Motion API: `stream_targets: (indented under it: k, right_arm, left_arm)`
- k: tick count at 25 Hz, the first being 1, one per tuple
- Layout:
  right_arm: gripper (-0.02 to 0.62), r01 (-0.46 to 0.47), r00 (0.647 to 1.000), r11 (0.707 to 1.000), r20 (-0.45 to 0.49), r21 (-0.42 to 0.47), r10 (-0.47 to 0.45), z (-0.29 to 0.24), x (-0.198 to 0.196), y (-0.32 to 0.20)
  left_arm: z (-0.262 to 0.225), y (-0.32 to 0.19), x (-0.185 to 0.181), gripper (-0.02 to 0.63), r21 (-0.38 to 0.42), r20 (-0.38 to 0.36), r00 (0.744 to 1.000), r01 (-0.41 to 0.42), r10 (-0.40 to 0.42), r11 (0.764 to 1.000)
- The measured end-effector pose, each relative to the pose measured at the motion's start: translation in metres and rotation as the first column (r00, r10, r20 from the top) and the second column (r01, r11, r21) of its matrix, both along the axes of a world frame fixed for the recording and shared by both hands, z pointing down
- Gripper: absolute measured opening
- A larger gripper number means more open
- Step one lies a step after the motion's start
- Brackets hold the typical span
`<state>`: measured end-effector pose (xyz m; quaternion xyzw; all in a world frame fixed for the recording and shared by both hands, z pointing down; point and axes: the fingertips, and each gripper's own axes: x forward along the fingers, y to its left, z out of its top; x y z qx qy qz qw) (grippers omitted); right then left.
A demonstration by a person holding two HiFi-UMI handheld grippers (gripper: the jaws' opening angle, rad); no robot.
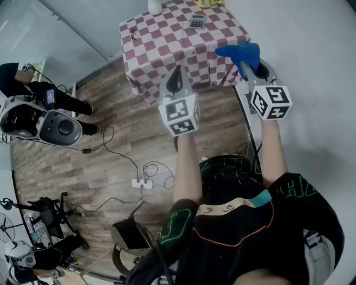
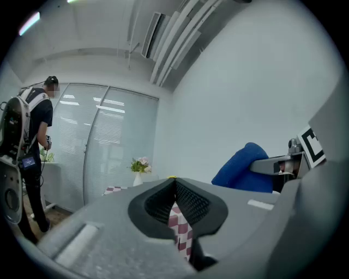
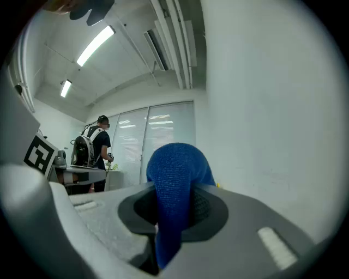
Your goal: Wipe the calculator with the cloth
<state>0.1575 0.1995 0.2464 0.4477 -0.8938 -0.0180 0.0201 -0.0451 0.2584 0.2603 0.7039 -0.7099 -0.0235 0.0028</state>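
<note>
The calculator (image 1: pixel 196 21) lies near the far edge of a table with a red-and-white checked cover (image 1: pixel 167 42). My right gripper (image 1: pixel 245 64) is shut on a blue cloth (image 1: pixel 240 52), held in the air off the table's near right corner. In the right gripper view the cloth (image 3: pixel 174 188) bulges up between the jaws. My left gripper (image 1: pixel 177 71) is shut with nothing in it and hovers at the table's near edge. In the left gripper view its jaws meet, the left gripper (image 2: pixel 174 184) pointing over the checked cover, and the cloth (image 2: pixel 245 166) shows at the right.
A white vase (image 1: pixel 154 5) and a yellow thing (image 1: pixel 206 3) stand at the table's far edge. A white wall runs along the right. A person (image 1: pixel 39 92) with gear stands at the left. Cables and a power strip (image 1: pixel 142 182) lie on the wooden floor.
</note>
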Motion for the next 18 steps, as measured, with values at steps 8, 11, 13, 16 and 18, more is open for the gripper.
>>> stream_targets:
  k: [8, 11, 13, 16, 18]
  right_arm:
    - [0.069, -0.001, 1.000, 1.000, -0.007, 0.009, 0.002, 0.003, -0.019, -0.004]
    - [0.069, -0.017, 0.999, 1.000, -0.030, -0.011, 0.017, 0.008, -0.019, -0.009]
    - [0.069, -0.022, 0.998, 0.999, -0.051, -0.027, 0.021, 0.016, -0.017, -0.013]
    - [0.069, -0.058, 0.996, 0.996, -0.070, -0.064, 0.053, 0.031, -0.006, -0.024]
    - [0.069, -0.072, 0.995, 0.994, -0.073, -0.078, 0.067, 0.037, -0.002, -0.034]
  left_arm:
    - [0.013, -0.007, -0.014, 0.011, -0.022, -0.028, 1.000, -0.012, 0.011, 1.000]
    - [0.019, -0.012, -0.012, 0.011, -0.039, -0.049, 0.999, -0.024, 0.022, 0.999]
    - [0.027, -0.019, -0.010, 0.011, -0.050, -0.053, 0.998, -0.035, 0.032, 0.998]
    - [0.043, -0.030, -0.005, 0.011, -0.076, -0.080, 0.996, -0.054, 0.048, 0.996]
    - [0.050, -0.040, -0.004, 0.011, -0.088, -0.090, 0.995, -0.059, 0.051, 0.994]
